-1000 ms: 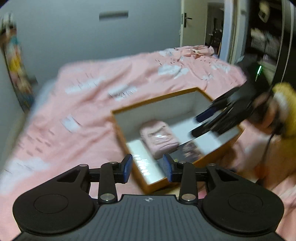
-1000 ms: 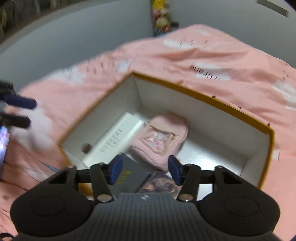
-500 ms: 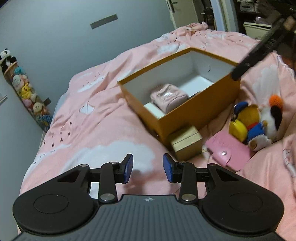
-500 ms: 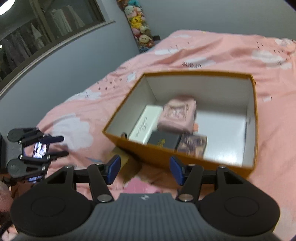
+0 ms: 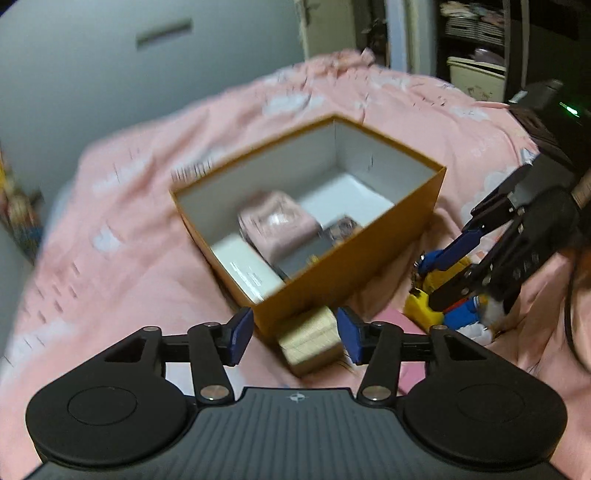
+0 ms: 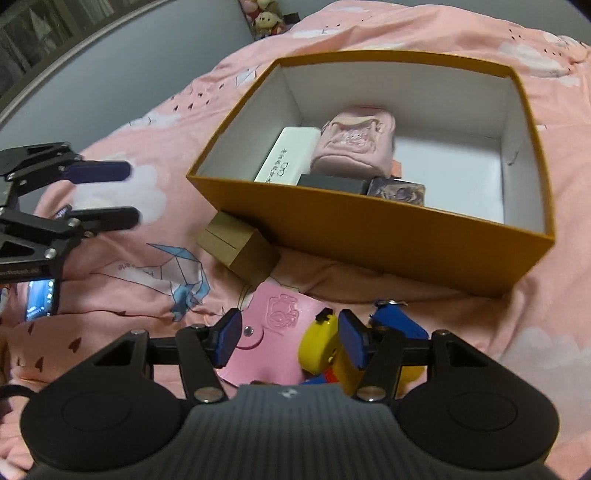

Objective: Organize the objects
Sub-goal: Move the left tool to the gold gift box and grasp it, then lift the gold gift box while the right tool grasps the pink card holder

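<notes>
An open orange box [image 6: 388, 225] [image 5: 362, 258] sits on the pink bed and holds a pink pouch [image 6: 354, 144], a white case [image 6: 288, 155], a dark box [image 6: 332, 183] and a purple box [image 6: 397, 190]. A small gold box [image 5: 314, 341] [image 6: 240, 247] lies against its near corner. My left gripper [image 5: 293, 334] is open, just short of the gold box. My right gripper [image 6: 288, 338] is open, low over a pink card holder [image 6: 277, 321] and a yellow and blue plush toy [image 6: 321, 347]; it also shows in the left wrist view [image 5: 439, 273].
The pink patterned bedcover [image 6: 147, 258] spreads around the box. A grey wall [image 5: 110, 74] and a doorway [image 5: 369, 29] stand behind the bed. Shelves [image 5: 476, 55] are at the far right. Plush toys [image 6: 266, 18] sit by the wall.
Both grippers have moved closer and lower toward the items in front of the orange box. The left gripper now frames the gold box; the right hovers over the plush toy and card holder.
</notes>
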Motion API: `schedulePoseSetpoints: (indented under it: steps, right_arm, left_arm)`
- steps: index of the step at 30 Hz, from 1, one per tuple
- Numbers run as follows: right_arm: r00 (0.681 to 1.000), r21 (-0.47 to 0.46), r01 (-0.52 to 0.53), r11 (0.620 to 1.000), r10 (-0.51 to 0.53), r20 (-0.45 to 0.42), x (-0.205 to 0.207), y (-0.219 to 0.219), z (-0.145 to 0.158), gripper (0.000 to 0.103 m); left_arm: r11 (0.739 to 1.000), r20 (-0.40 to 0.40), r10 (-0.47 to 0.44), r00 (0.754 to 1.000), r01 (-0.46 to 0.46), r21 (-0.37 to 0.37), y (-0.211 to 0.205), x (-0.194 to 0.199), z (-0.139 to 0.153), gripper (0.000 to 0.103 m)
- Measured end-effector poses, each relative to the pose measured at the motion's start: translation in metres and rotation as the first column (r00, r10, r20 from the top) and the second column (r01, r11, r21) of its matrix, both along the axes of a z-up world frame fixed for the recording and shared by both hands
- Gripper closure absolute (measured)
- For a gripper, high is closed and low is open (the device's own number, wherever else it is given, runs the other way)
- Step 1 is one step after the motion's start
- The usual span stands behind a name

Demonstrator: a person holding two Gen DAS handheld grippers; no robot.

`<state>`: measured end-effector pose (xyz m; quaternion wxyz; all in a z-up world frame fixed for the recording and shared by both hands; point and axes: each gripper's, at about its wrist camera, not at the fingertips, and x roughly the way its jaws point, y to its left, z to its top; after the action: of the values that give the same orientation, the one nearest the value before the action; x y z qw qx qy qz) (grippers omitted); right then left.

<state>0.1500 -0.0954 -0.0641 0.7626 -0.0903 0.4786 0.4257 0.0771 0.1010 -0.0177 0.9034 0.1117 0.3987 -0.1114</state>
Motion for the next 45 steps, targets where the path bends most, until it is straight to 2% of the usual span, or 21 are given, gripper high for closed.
schedulePoseSetpoints:
  steps: [3, 4, 8, 11, 18, 21, 25, 30, 36, 41, 45]
  right_arm:
    - [1.0, 0.007, 0.002, 1.0, -0.002, -0.008, 0.003, 0.005, -0.002, 0.043]
    - [1.0, 0.008, 0.003, 1.0, -0.003, -0.009, 0.004, 0.005, -0.003, 0.043]
    - [1.0, 0.006, 0.01, 1.0, -0.009, -0.019, 0.006, 0.003, -0.005, 0.043]
    - [1.0, 0.005, 0.009, 1.0, -0.009, -0.018, 0.007, 0.003, -0.005, 0.043]
    - [1.0, 0.001, -0.003, 1.0, 0.003, -0.013, 0.007, 0.005, -0.006, 0.043]
    - [1.0, -0.006, -0.011, 1.0, 0.011, -0.013, 0.006, 0.007, -0.006, 0.043]
    - [1.0, -0.031, -0.03, 0.999, 0.03, -0.008, 0.003, 0.011, -0.007, 0.043]
    - [0.996, -0.067, -0.088, 0.994, 0.089, 0.006, -0.007, 0.027, -0.007, 0.043]
    - [0.99, -0.133, -0.139, 0.981, 0.137, -0.023, -0.012, 0.057, -0.013, 0.043]
    - [0.986, -0.206, -0.169, 0.964, 0.165, -0.037, -0.017, 0.081, -0.026, 0.039]
    - [0.986, -0.273, -0.165, 0.948, 0.158, -0.047, -0.018, 0.102, -0.04, 0.035]
  left_arm:
    - [0.995, -0.091, 0.077, 0.993, -0.082, -0.061, 0.004, 0.017, -0.016, 0.036]
    - [0.989, -0.111, 0.113, 0.987, -0.123, -0.08, 0.005, 0.021, -0.02, 0.032]
    - [0.955, -0.182, 0.217, 0.959, -0.248, -0.164, 0.009, 0.038, -0.034, 0.02]
    - [0.946, -0.23, 0.257, 0.939, -0.293, -0.141, 0.006, 0.049, -0.047, 0.018]
    - [0.923, -0.282, 0.334, 0.899, -0.373, -0.098, 0.008, 0.064, -0.067, 0.018]
    - [0.922, -0.288, 0.335, 0.897, -0.375, -0.096, 0.007, 0.067, -0.073, 0.022]
    - [0.917, -0.31, 0.338, 0.889, -0.385, -0.104, 0.005, 0.069, -0.08, 0.036]
    - [0.909, -0.289, 0.351, 0.891, -0.398, -0.122, 0.007, 0.058, -0.075, 0.036]
    - [0.882, -0.241, 0.396, 0.886, -0.44, -0.17, 0.016, 0.033, -0.046, 0.036]
    - [0.843, -0.211, 0.456, 0.865, -0.495, -0.21, 0.025, 0.017, -0.032, 0.036]
    - [0.814, -0.2, 0.491, 0.848, -0.528, -0.24, 0.03, 0.012, -0.033, 0.036]
